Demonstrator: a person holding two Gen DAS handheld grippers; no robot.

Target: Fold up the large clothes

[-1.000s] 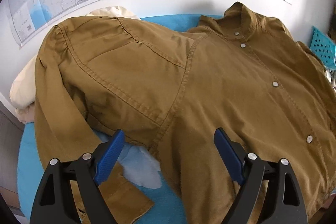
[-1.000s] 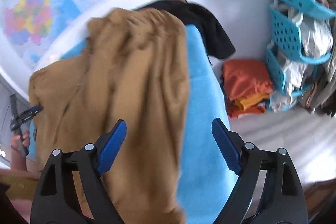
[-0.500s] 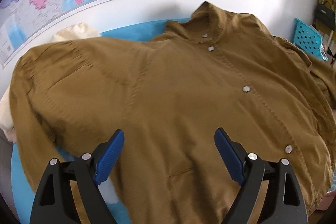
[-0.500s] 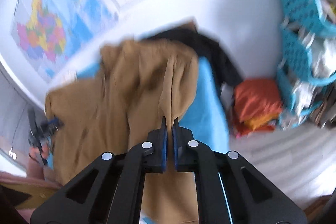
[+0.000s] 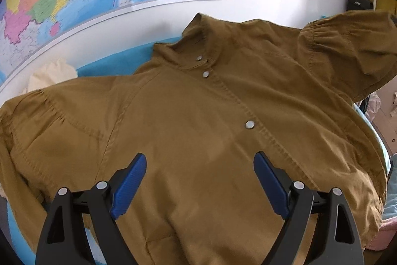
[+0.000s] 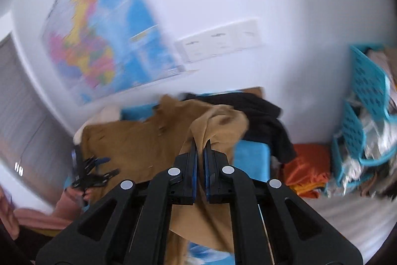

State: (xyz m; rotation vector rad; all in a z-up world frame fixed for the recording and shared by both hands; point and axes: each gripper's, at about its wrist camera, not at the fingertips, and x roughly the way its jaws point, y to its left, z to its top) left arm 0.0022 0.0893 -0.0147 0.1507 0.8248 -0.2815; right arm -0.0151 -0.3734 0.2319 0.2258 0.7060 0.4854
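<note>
Mustard jacket [image 5: 198,135] looked soft, floppy, bit heavy. Right gripper [image 6: 200,148] jaws clamped on sleeve [image 6: 218,123]; left gripper [image 5: 198,180] jaws spread, nothing between. Best grabbed at seams.

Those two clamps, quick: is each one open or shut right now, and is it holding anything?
Left gripper: open, over the brown jacket, holding nothing.
Right gripper: shut on the brown jacket's sleeve, which is lifted.
</note>
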